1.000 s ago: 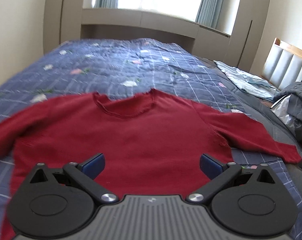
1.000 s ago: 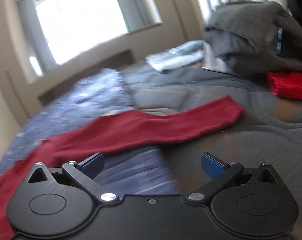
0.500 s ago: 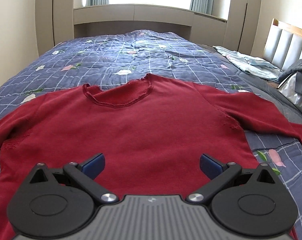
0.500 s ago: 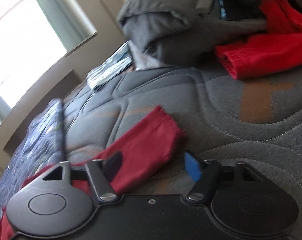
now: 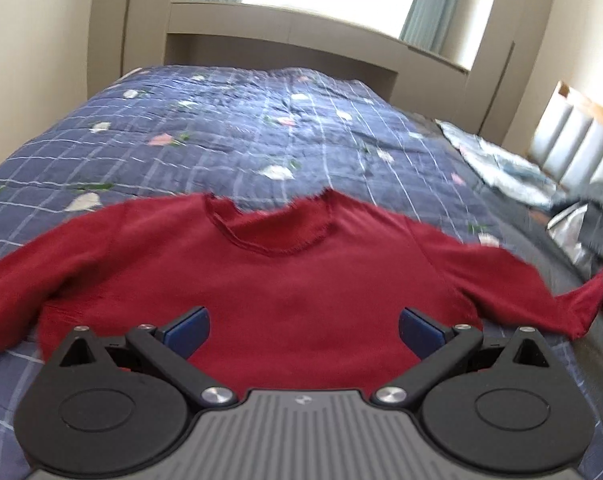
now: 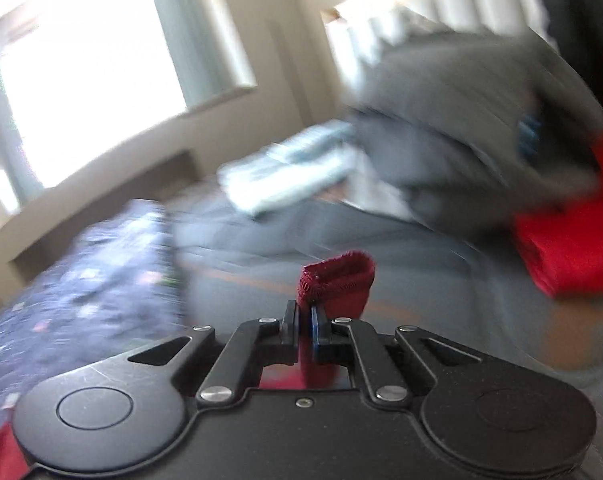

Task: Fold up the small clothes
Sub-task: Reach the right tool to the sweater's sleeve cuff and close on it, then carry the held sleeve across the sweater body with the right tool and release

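A dark red sweater (image 5: 285, 280) lies flat, front up, on the blue checked quilt (image 5: 261, 140), neck hole away from me, sleeves spread to both sides. My left gripper (image 5: 303, 326) is open and empty, hovering over the sweater's lower middle. My right gripper (image 6: 304, 322) is shut on the cuff of the sweater's right sleeve (image 6: 337, 276); the cuff sticks up between the jaws. In the left wrist view that sleeve end (image 5: 581, 304) is lifted off the bed at the far right.
A grey quilted cover (image 6: 401, 280) lies right of the blue quilt. On it sit a bright red folded garment (image 6: 573, 256), a grey heap of clothes (image 6: 481, 152) and a pale blue cloth (image 6: 289, 172). A padded headboard (image 5: 577, 148) stands at the right.
My right gripper has shut on the sleeve cuff and lifted it off the bed. The left gripper stayed open and pulled back slightly over the sweater.
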A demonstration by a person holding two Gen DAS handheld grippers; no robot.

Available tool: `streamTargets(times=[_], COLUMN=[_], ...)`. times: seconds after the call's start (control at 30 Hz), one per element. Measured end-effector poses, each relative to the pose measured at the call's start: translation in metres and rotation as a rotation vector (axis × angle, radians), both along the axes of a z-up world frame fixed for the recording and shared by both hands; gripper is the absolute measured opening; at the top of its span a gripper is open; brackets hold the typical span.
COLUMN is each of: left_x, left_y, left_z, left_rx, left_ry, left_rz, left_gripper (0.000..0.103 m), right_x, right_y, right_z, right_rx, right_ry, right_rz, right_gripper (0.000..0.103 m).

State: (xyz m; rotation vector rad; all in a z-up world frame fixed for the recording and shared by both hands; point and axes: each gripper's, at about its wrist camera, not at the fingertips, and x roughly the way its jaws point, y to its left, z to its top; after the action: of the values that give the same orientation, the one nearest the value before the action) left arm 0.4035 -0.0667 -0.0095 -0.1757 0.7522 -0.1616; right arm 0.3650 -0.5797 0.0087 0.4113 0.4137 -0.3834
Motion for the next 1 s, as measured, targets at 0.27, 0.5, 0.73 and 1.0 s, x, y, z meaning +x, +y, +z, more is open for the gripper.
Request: streamTargets(times=[0.27,0.5,0.73,1.0], left_x=[-0.015,-0.029,-0.032,-0.009], left_y=[0.068,0.128,0.171,0.182], left_z=[0.033,0.043,0.032,0.011], left_rx=[-0.023,-0.045,-0.063,-0.099], left_ry=[-0.072,-0.109,-0.094,-0.089], left_rz=[0.094,0.209,0.297,0.319], left_gripper=[0.103,0.103,0.103,0.103], right_x=[0.052,0.086,0.095,0.080], right_y=[0.156,0.302,0.421,0.449], right_z=[0.085,0.072,-0.004,-0.052], right_rx=[-0.082,-0.061,-0.091,-0.087], right_ry=[-0.194,-0.187,-0.011,0.121], right_rz=[0.421,0.731,0.932,1.072], right_gripper=[0.006,0.006,0.005,0.046])
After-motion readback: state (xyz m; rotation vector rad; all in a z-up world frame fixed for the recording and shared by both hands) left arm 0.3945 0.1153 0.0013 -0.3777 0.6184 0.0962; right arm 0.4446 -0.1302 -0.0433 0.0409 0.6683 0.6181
